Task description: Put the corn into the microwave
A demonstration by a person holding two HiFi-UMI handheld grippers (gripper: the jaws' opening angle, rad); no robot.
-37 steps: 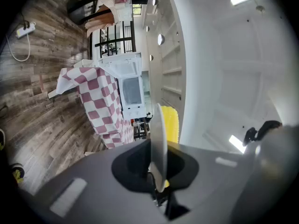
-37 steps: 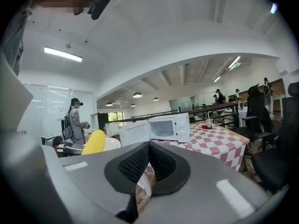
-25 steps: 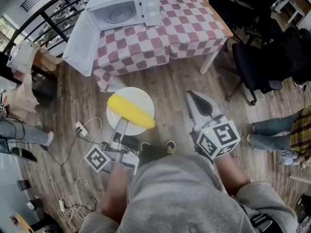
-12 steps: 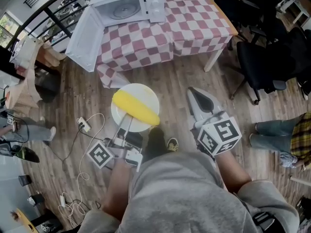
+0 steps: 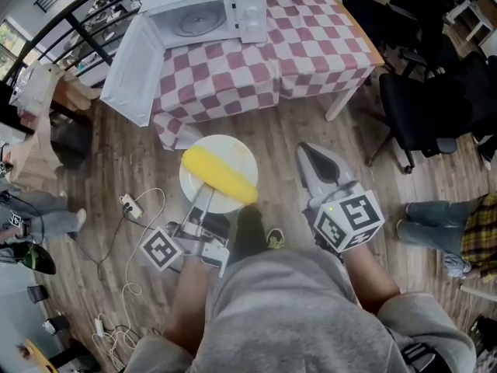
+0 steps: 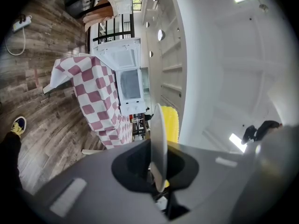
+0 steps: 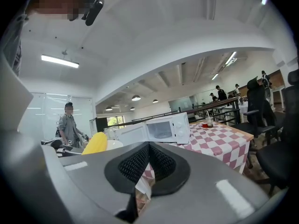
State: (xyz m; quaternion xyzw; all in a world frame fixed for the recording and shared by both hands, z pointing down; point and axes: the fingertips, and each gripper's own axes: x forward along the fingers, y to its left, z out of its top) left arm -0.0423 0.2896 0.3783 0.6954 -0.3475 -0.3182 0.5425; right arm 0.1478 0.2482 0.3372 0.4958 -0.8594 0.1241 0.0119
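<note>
Pink-checked counter (image 5: 311, 45): slightly nearer in the head view than a second ago, so the carry is advancing.
Microwave (image 5: 206, 10): on the counter, door (image 5: 132, 72) wide open, still well apart from the load.
Plate (image 5: 237, 150): over the floor, rim pinched.
Left gripper (image 5: 203, 199): level, jaws clamped on the plate.
Right gripper (image 5: 311, 155): alongside, dipped slightly, jaws together, empty.
Corn (image 5: 219, 175): across the plate.

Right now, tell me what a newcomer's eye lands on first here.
The yellow corn cob lying on a white plate, held over the wooden floor with the left tongs clamped on its near rim. Ahead, a white microwave stands with its door swung open on a red-and-white checked tablecloth. The right tongs are shut and empty.
</note>
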